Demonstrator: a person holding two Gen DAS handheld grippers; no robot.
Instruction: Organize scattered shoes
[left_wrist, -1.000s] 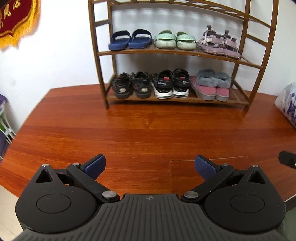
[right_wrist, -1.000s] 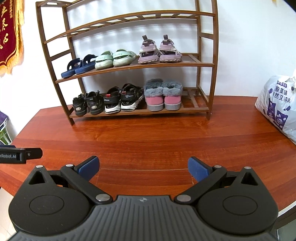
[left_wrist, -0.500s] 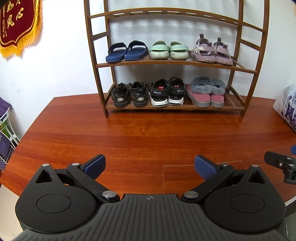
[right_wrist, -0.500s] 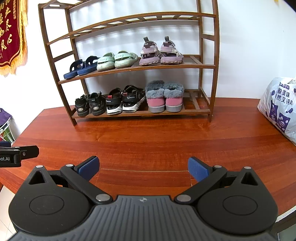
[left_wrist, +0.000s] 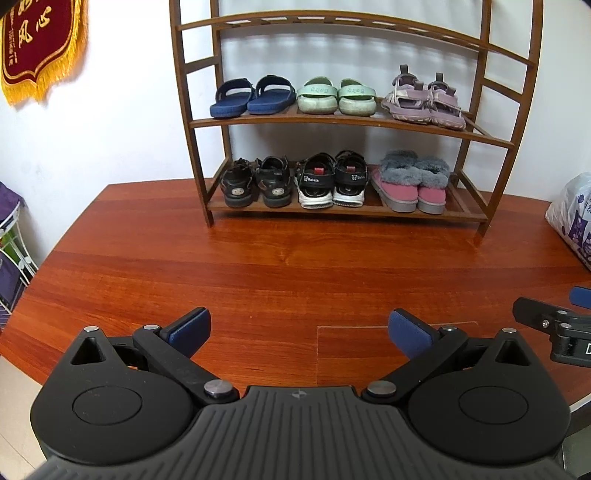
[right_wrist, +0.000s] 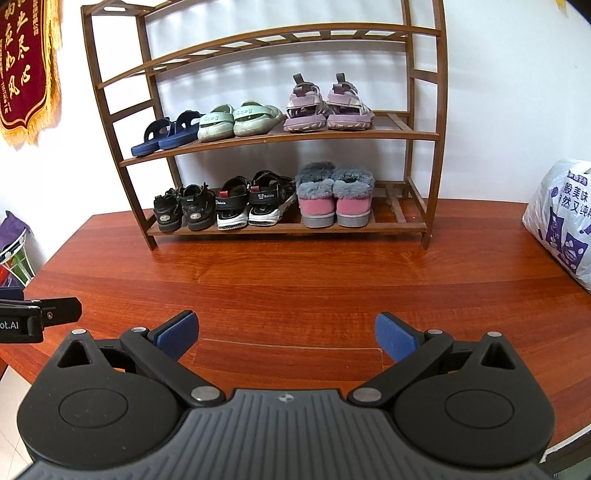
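A wooden shoe rack (left_wrist: 351, 123) (right_wrist: 280, 138) stands at the back of the red wooden table (left_wrist: 258, 269) (right_wrist: 295, 273). Its middle shelf holds blue slippers (left_wrist: 251, 96), green clogs (left_wrist: 334, 96) and purple sandals (left_wrist: 424, 98). Its bottom shelf holds black sandals (left_wrist: 255, 182), black-and-white sandals (left_wrist: 332, 181) and pink furry slippers (left_wrist: 410, 182). The same pairs show in the right wrist view, the pink slippers (right_wrist: 334, 195) among them. My left gripper (left_wrist: 299, 328) is open and empty over the table's near part. My right gripper (right_wrist: 286, 330) is open and empty beside it.
A white printed plastic bag (right_wrist: 561, 221) (left_wrist: 572, 218) lies on the table at the right. A red banner with gold fringe (left_wrist: 40, 44) hangs on the wall at left. A wire rack (left_wrist: 11, 251) stands off the table's left edge. The rack's top shelf (right_wrist: 280, 37) holds nothing.
Both grippers have pulled back from the rack and tilted up a little; the rack sits lower and smaller in view. Both stayed open and empty.
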